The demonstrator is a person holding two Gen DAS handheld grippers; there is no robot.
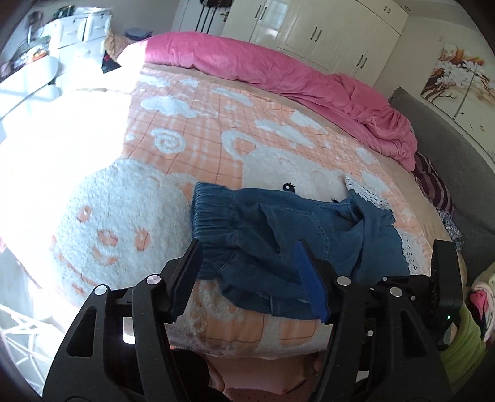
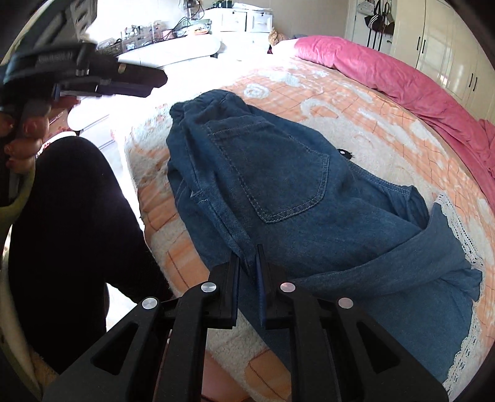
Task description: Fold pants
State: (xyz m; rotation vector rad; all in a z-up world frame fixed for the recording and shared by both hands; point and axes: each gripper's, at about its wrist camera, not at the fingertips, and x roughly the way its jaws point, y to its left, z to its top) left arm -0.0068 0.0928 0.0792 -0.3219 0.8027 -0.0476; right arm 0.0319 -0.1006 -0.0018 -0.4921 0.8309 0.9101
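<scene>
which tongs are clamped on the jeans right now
The right tongs: their jaws are nearly closed, pinching a fold of the jeans near the seam. The left tongs stand open above the waistband, pressing nothing.

Both wrist views look down, close (fisheye), sharing the pants (image 1: 278,235) on the bed (image 2: 386,123).

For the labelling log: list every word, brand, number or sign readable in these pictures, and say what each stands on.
No text can be read in either view.
Pants: stitching and a pocket only, no label showing.
Blanket: cartoon shapes and an eye motif, no letters.
Left tongs' body: a faint raised marking, too blurred to read.
Wall picture: flowers, no writing.
Clutter on the far desk: too small to tell.
</scene>
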